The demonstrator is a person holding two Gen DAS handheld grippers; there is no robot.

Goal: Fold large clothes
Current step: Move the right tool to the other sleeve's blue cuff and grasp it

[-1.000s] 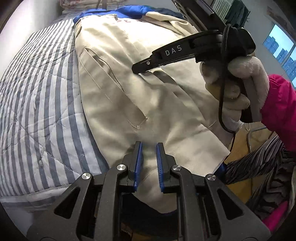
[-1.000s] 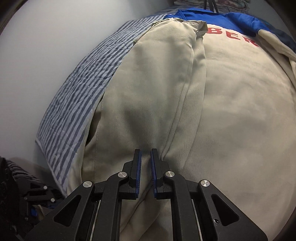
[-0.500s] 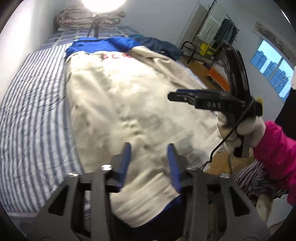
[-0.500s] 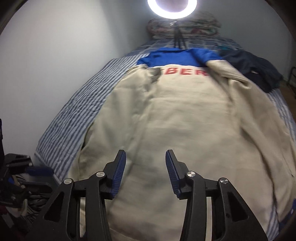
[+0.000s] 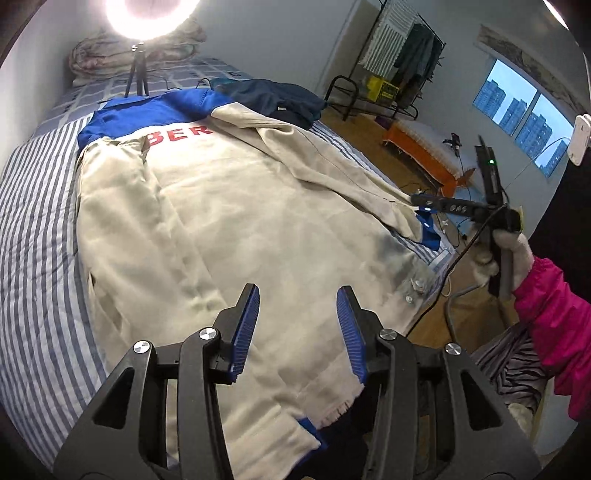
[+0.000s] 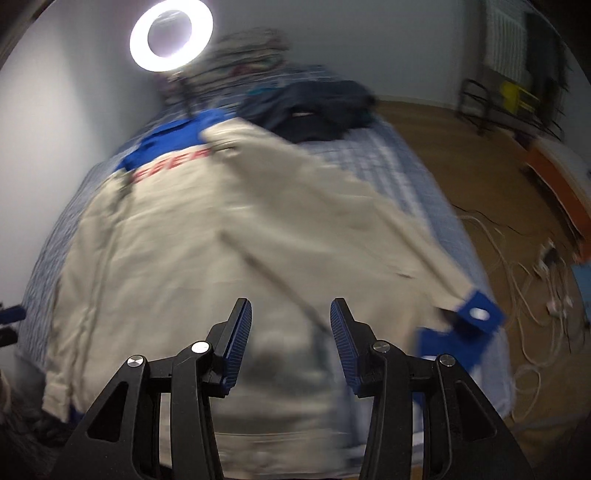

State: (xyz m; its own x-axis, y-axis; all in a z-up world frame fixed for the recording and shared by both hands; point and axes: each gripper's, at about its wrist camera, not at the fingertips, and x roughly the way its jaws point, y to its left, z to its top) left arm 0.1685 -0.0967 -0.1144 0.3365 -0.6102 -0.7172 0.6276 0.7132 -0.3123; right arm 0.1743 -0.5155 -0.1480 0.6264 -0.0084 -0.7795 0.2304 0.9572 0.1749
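Observation:
A large beige jacket [image 5: 236, 221] with a blue yoke and red letters lies back up on the striped bed [image 5: 37, 229]. It also shows, blurred, in the right wrist view [image 6: 221, 236]. Its left sleeve is folded in over the body; its right sleeve [image 5: 332, 170] runs to a blue cuff [image 6: 476, 317] at the bed's right edge. My left gripper [image 5: 297, 310] is open and empty above the hem. My right gripper [image 6: 291, 325] is open and empty above the lower right part; from the left wrist view it hangs off the bed's right side [image 5: 436, 205].
A dark navy garment [image 5: 273, 99] lies at the bed's far right. A ring light on a tripod [image 5: 147, 22] stands at the head, by folded bedding. Wooden floor with cables [image 6: 532, 266], an orange bench [image 5: 421, 147] and a clothes rack [image 5: 399, 55] lie to the right.
Both grippers opened, let go of the jacket and pulled back above it. The right gripper swung out toward the bed's right side.

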